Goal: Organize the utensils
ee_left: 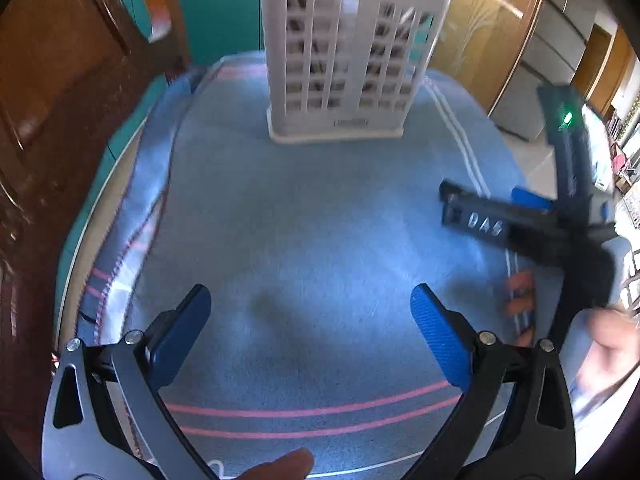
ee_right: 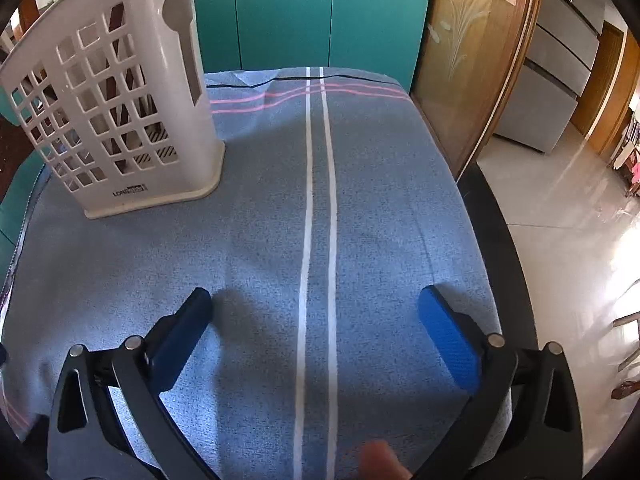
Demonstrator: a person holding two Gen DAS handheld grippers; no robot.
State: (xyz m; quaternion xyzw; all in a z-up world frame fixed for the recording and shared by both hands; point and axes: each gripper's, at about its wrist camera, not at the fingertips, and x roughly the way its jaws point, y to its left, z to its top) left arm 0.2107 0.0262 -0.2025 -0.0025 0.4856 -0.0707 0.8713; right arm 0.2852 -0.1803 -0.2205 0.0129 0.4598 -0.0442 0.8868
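**Around the table**

A blue cloth (ee_right: pixel 248 240) covers the table, with two white stripes (ee_right: pixel 318 200) running lengthwise and pink stripes (ee_right: pixel 256 98) crossing at the far end. Behind it stand teal cabinets (ee_right: pixel 312 12). A frosted glass door (ee_right: pixel 460 52) in a wooden frame stands to the right, beside a glossy tiled floor (ee_right: pixel 560 220). Dark carved wood (ee_left: pixel 60 100) fills the left side of the left wrist view.
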